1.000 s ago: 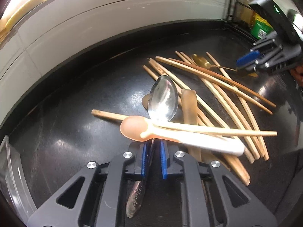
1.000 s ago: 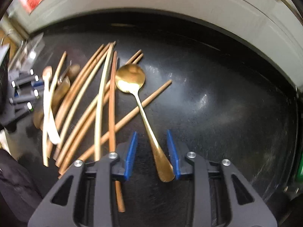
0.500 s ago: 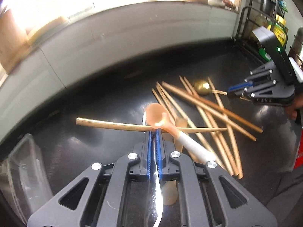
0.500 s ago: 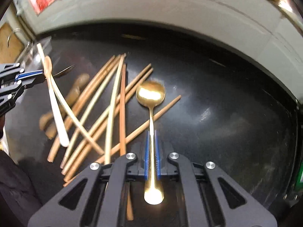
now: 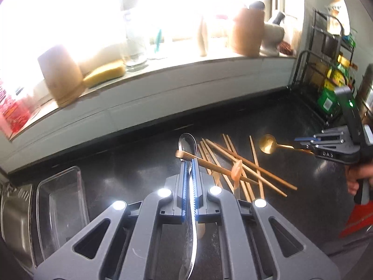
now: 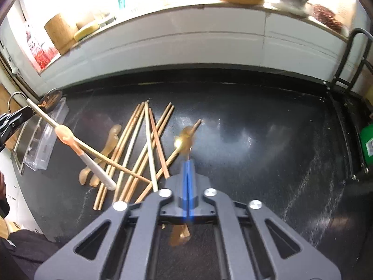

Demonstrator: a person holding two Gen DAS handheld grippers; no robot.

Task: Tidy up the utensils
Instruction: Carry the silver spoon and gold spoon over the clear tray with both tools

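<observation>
Nearest the left wrist camera, the left gripper (image 5: 191,175) is clamped narrow on the handle of a silver spoon (image 5: 187,142), whose bowl sticks out past the fingertips; a single chopstick (image 5: 209,163) and a pink-bowled spoon (image 5: 237,170) appear to ride up tangled on it, one end lifted off the black counter (image 5: 139,163). In the right wrist view the right gripper (image 6: 188,170) is likewise closed tight on the handle of a gold spoon (image 6: 184,137), held above the counter. Both hands seem to be in the lift-and-carry step of sorting spoons out of the pile. Beyond them the loose chopsticks (image 6: 144,144) lie fanned on the counter, well apart from the clear plastic container (image 5: 60,200) at the left. Next, I judge, the left hand must shed the snagged pieces before carrying the spoon to that container, if that is its place.
</observation>
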